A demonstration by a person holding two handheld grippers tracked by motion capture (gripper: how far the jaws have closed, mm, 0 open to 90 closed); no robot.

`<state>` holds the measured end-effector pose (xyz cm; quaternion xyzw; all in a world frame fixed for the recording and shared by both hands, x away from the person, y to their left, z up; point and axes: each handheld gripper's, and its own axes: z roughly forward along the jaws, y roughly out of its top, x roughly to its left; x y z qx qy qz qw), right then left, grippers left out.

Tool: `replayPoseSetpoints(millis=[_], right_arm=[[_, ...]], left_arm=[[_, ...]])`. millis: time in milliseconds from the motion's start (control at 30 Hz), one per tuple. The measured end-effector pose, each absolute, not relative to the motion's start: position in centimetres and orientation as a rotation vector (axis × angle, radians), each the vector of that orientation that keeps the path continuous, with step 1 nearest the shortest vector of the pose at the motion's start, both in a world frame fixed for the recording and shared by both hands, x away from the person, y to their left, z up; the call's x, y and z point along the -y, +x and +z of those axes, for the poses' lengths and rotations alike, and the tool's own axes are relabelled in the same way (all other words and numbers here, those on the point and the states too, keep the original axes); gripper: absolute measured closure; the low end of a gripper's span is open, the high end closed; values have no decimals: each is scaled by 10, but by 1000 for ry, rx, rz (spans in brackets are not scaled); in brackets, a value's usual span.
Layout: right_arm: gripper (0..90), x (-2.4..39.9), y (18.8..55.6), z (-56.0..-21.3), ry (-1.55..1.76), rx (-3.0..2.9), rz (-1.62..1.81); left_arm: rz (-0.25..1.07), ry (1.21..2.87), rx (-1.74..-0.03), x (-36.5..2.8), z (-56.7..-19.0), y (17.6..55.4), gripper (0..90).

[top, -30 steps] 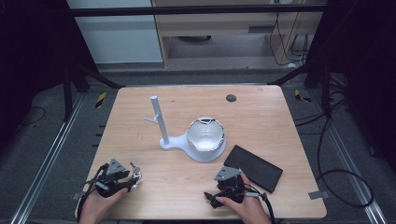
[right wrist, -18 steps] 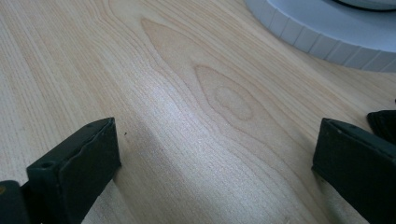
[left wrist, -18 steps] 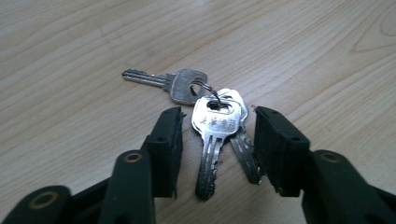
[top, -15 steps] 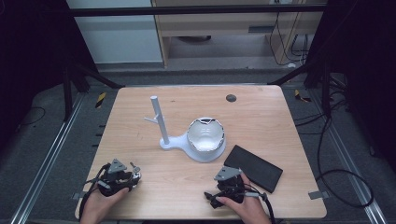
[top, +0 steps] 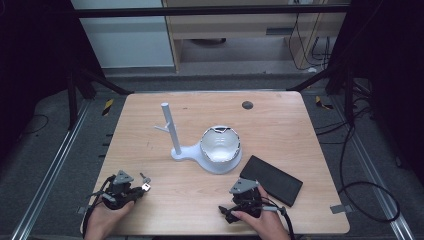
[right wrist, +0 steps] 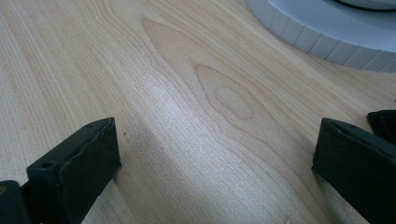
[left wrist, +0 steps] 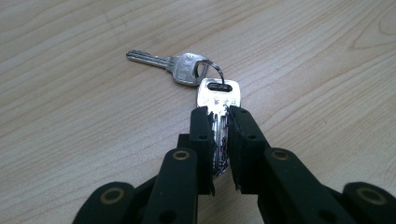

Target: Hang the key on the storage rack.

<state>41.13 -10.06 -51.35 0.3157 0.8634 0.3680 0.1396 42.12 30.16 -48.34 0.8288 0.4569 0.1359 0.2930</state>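
Wooden surface (top: 280, 120) stood over a dark floor, bearing a white stand (top: 172, 131) with an upright post and a white bowl (top: 220, 145) on its base, and a black slab (top: 271, 180) just beside that base. At the near right edge the right gripper (top: 239, 199) rested with fingers (right wrist: 77, 158) spread wide over bare wood. At the near left the left gripper (left wrist: 218, 135) had just been closing its fingers (left wrist: 201, 135), pinching the blade of a silver key (left wrist: 218, 100); a ring (left wrist: 212, 70) joined it to a second key (left wrist: 166, 63) lying flat on the surface
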Motion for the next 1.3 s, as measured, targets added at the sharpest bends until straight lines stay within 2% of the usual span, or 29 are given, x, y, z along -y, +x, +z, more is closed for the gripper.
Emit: replayPoseSetpoints(millis=[400, 1300], right_arm=[[7, 101, 411, -513, 912, -2496, 1063], [7, 101, 411, -514, 912, -2496, 1064]], left_arm=[[391, 2171, -1213, -307, -475, 419, 833], [501, 1958, -1129, -306, -431, 408, 835]])
